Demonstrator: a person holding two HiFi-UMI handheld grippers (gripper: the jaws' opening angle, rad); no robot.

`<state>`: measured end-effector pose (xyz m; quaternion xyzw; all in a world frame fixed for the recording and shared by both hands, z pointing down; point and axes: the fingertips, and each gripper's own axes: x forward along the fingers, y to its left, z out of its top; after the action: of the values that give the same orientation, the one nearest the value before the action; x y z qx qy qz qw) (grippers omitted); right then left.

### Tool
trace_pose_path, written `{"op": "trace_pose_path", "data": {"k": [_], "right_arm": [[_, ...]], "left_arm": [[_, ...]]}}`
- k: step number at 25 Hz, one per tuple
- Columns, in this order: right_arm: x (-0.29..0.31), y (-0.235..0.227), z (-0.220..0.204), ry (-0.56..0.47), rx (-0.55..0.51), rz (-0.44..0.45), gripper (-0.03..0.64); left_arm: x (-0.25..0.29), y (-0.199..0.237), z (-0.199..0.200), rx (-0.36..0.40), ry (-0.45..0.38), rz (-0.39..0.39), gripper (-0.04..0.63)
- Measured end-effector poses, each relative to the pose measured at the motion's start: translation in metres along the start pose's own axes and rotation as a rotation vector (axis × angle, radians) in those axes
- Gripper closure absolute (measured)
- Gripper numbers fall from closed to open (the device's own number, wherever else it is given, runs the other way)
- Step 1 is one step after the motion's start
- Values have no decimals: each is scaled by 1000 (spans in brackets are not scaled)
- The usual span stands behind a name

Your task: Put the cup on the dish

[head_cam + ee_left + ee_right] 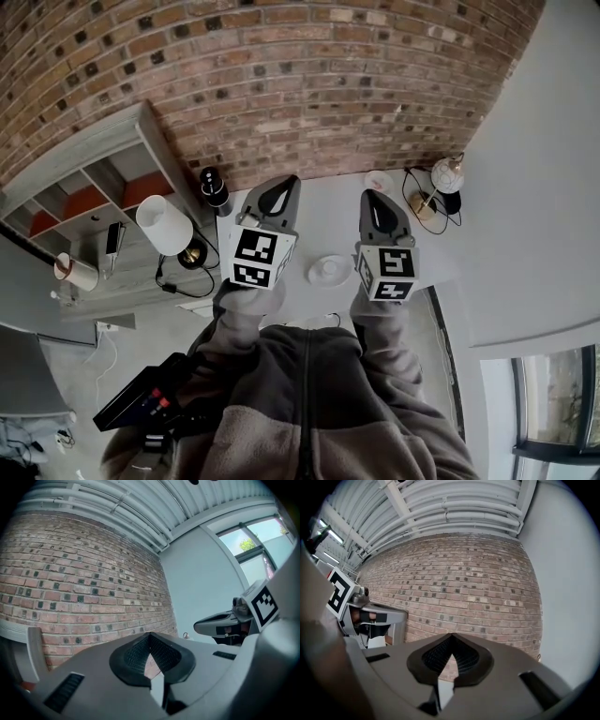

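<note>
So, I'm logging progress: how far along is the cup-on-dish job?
Done: unclear. The white dish lies on the table; its raised middle may be the cup, too small to tell. In hand: nothing; left gripper and right gripper are both shut, empty, facing the brick wall. Left: if the small round thing by the far edge is the cup, everything.

Left tool (278, 192) and right tool (378, 204) point level, side by side (jaws closed).
</note>
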<state>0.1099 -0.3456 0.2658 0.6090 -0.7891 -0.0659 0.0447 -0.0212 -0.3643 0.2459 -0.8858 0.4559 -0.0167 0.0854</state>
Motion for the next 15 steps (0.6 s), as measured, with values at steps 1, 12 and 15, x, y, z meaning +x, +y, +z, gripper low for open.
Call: {"op": "trace_pose_path", "data": {"k": [1, 12, 15], "right_arm": [[1, 0, 2, -4, -3, 2, 614], [3, -1, 12, -21, -26, 1, 614], [2, -2, 12, -20, -30, -1, 614]], "left_arm": [[0, 0, 1, 0, -1, -1, 589], [7, 1, -2, -8, 14, -7, 590], [8, -3, -2, -13, 16, -20, 589]]}}
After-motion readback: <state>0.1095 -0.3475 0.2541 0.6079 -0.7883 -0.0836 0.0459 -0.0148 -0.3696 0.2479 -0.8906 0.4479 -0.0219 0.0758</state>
